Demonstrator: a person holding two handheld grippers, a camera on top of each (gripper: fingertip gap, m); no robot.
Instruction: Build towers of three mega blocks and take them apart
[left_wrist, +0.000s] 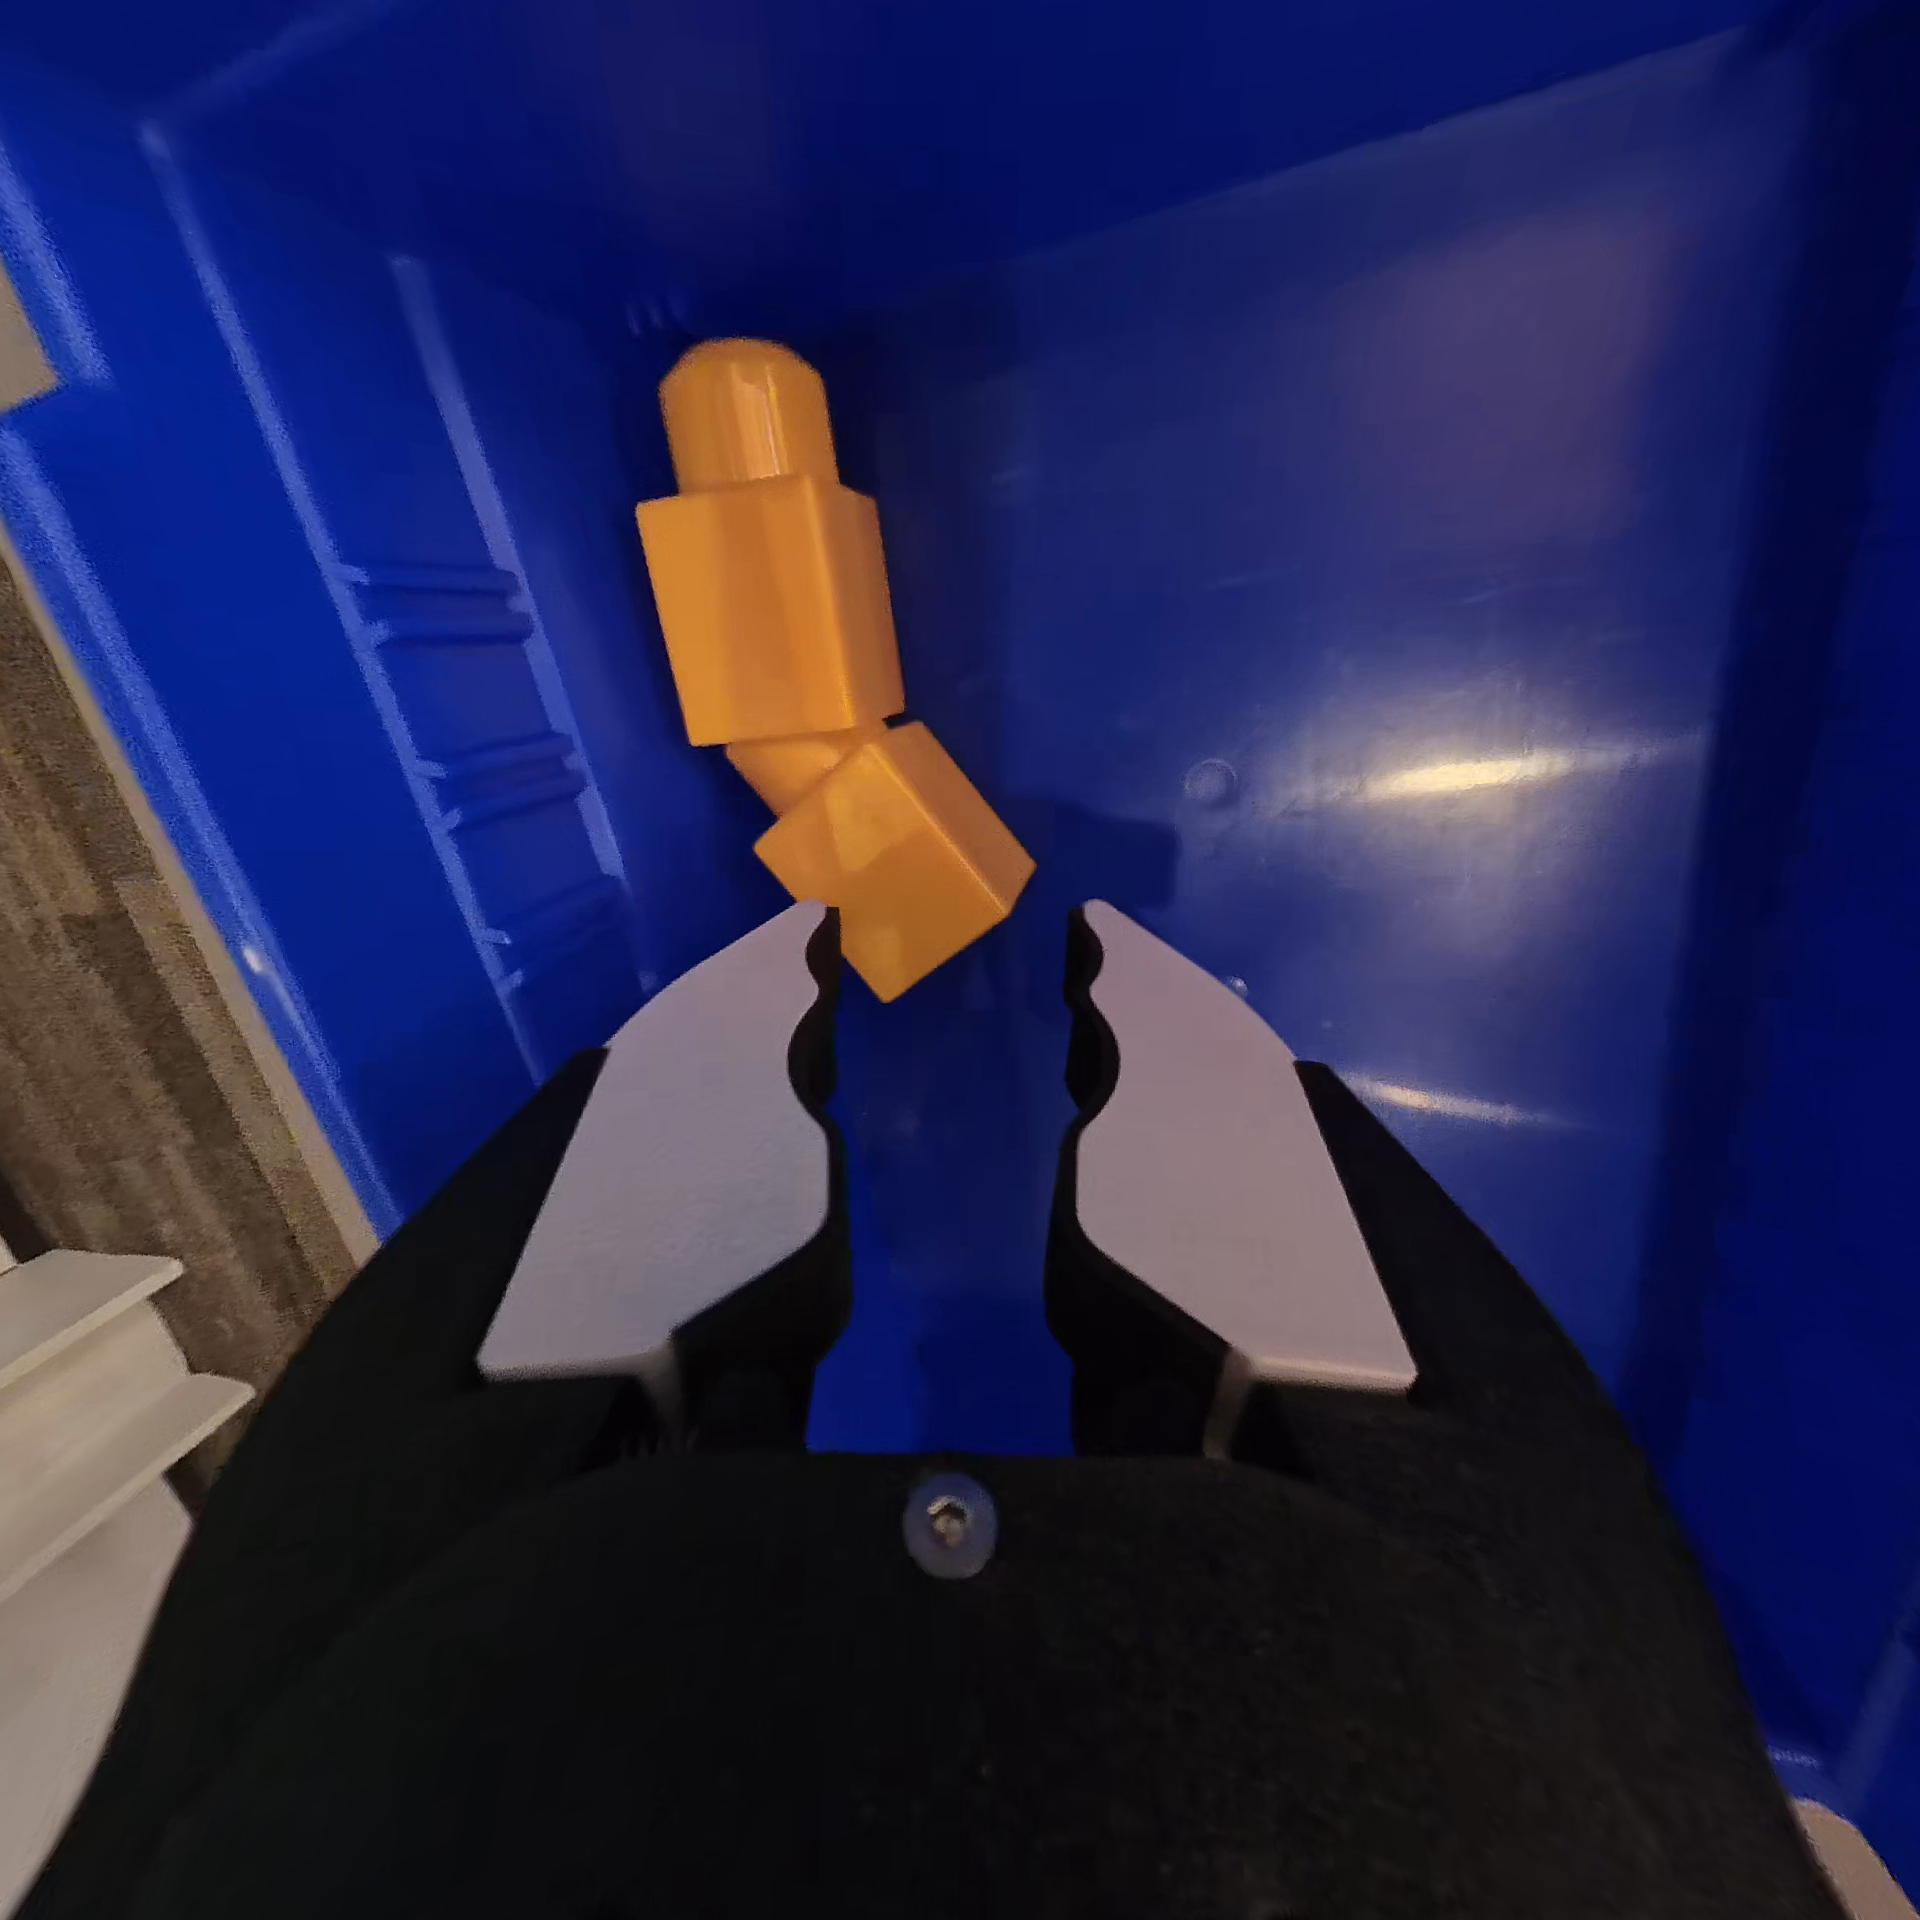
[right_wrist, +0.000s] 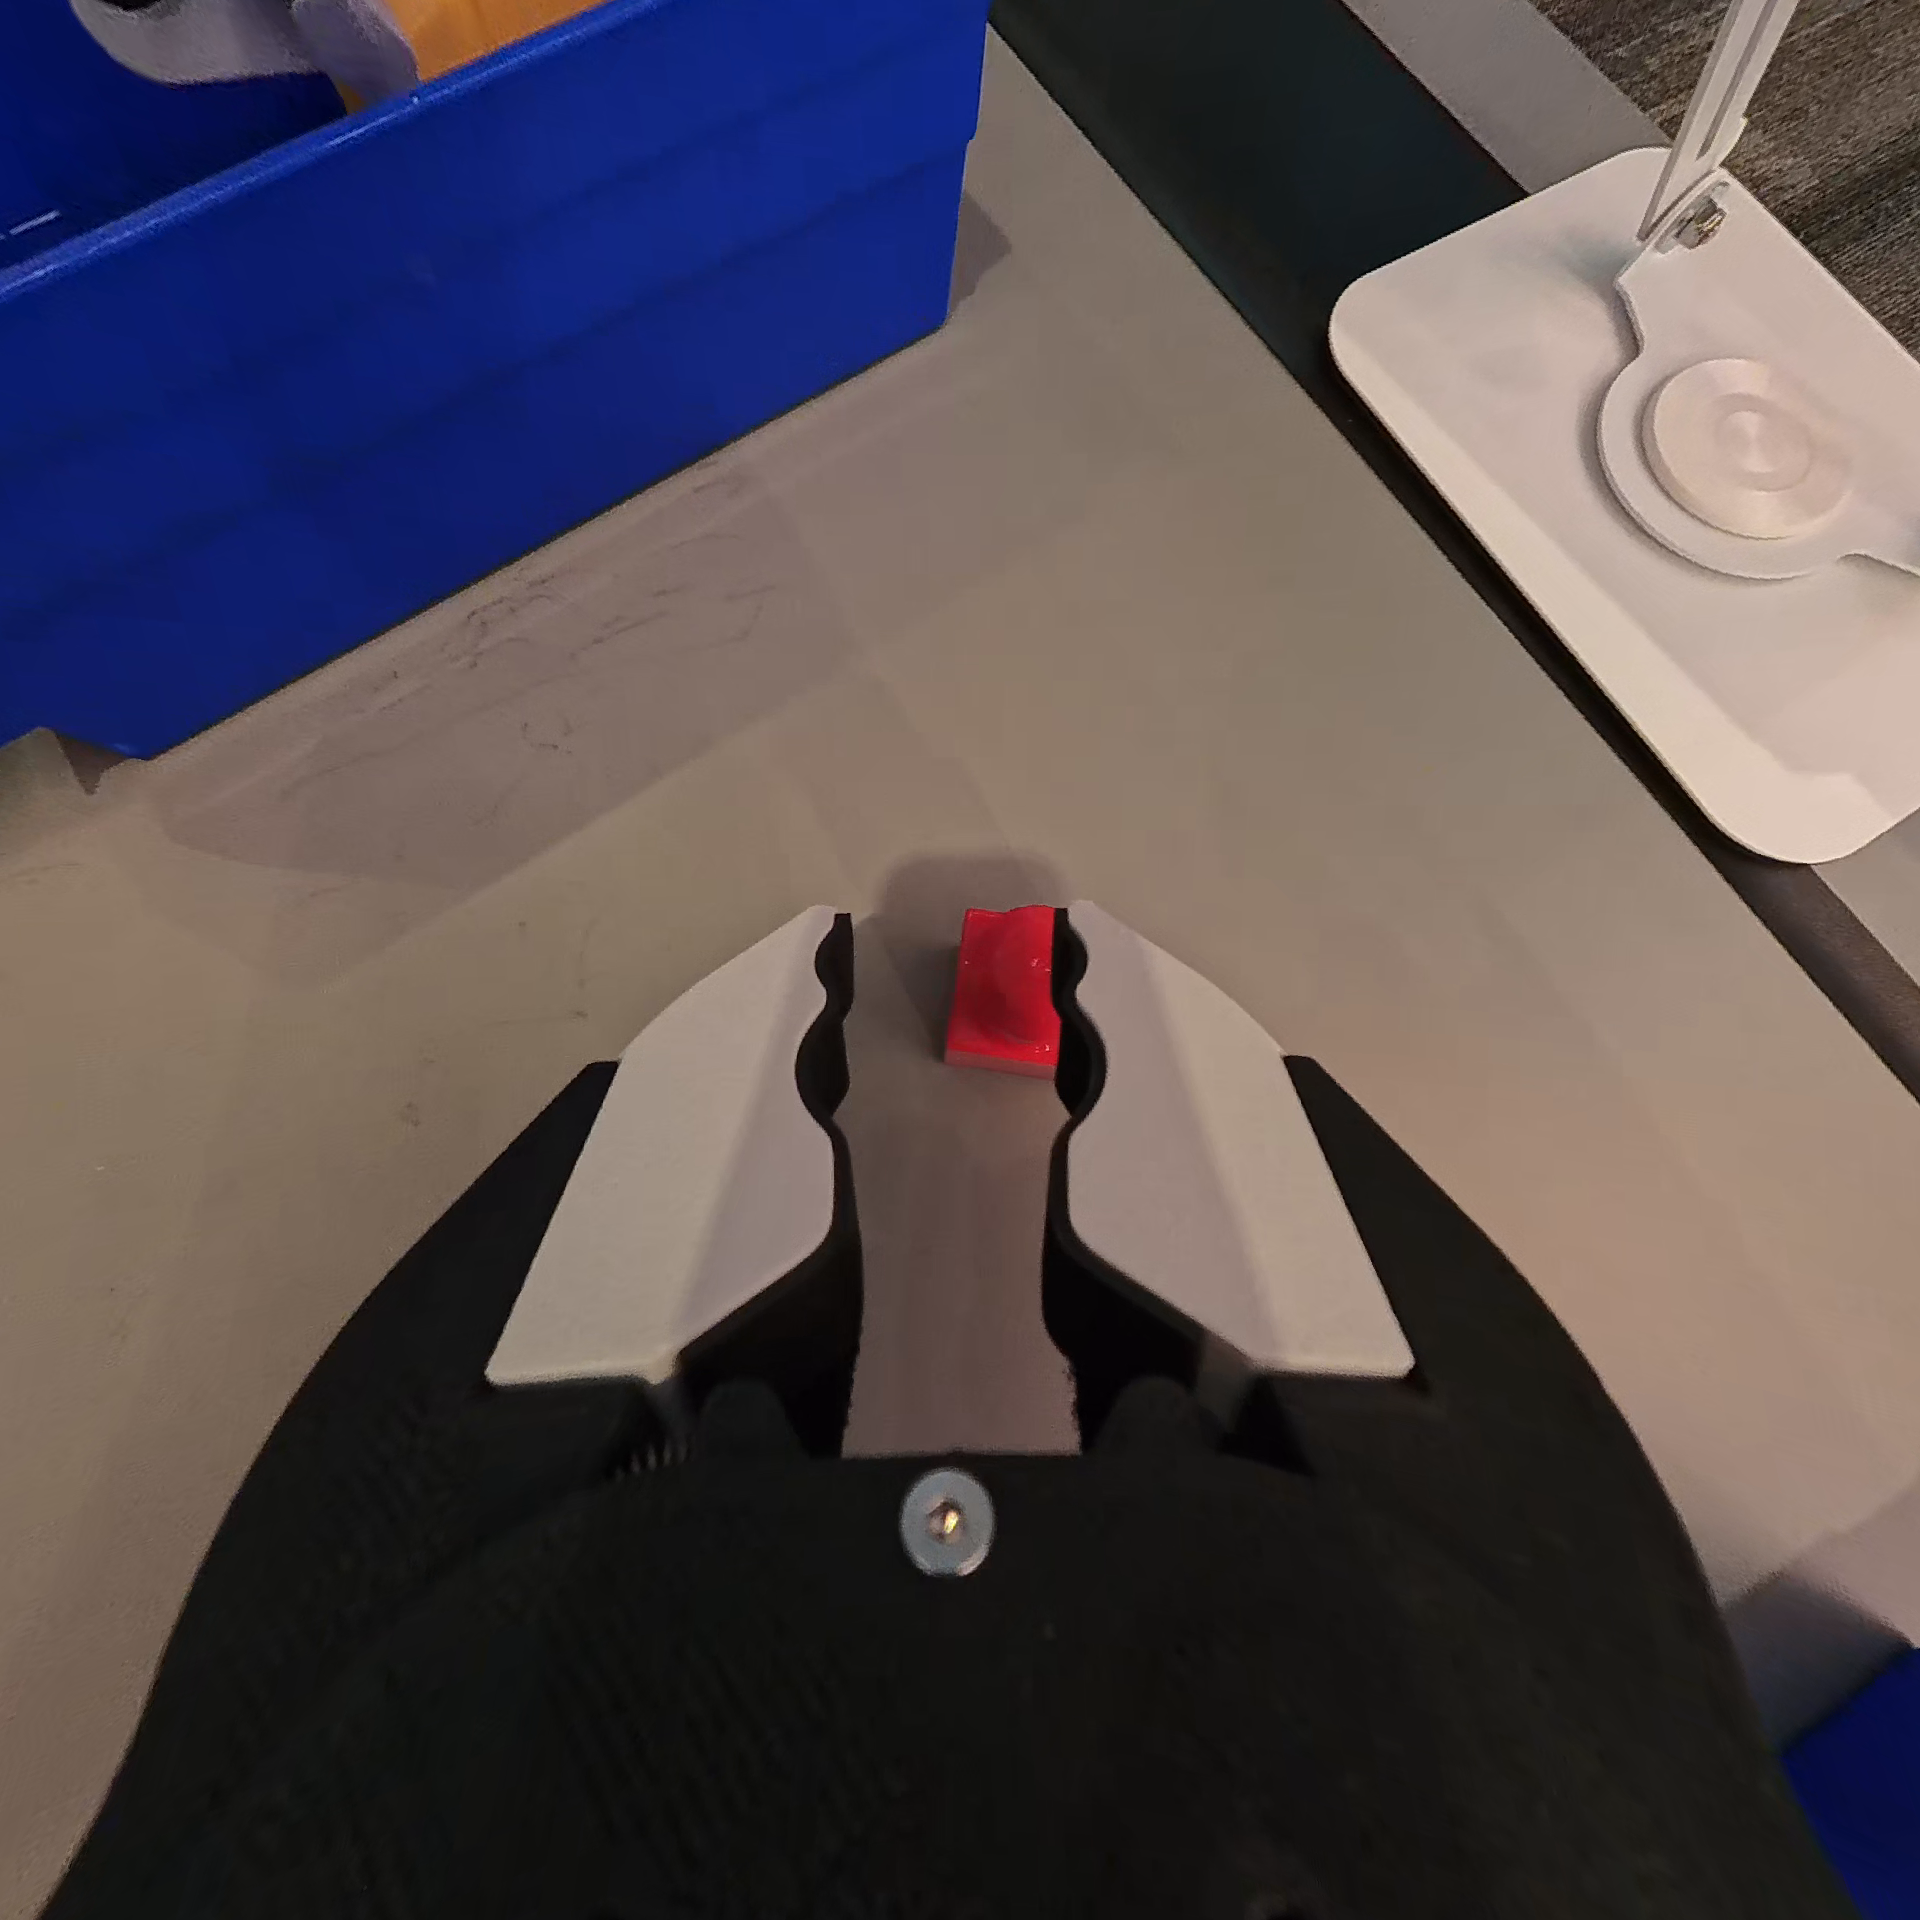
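Observation:
In the left wrist view, my left gripper (left_wrist: 951, 914) is open inside a blue bin (left_wrist: 1351, 520). Two orange mega blocks lie on the bin's floor just ahead. The farther orange block (left_wrist: 764, 613) points its stud away. The nearer orange block (left_wrist: 899, 862) is tilted, with one corner between my fingertips next to the left finger (left_wrist: 727, 1039); the pads do not press on it. In the right wrist view, my right gripper (right_wrist: 956, 920) is open above the table (right_wrist: 727, 727). A red mega block (right_wrist: 1003, 997) stands stud-up between the fingers, close to the right finger (right_wrist: 1164, 1039), with a gap on its left.
The blue bin (right_wrist: 468, 343) stands on the table at the upper left of the right wrist view. A white stand base (right_wrist: 1621, 468) with a thin post sits at the right, past the table's dark edge. Carpet and white furniture show left of the bin in the left wrist view. The tips of one gripper are about 30 cm away from the tips of the other.

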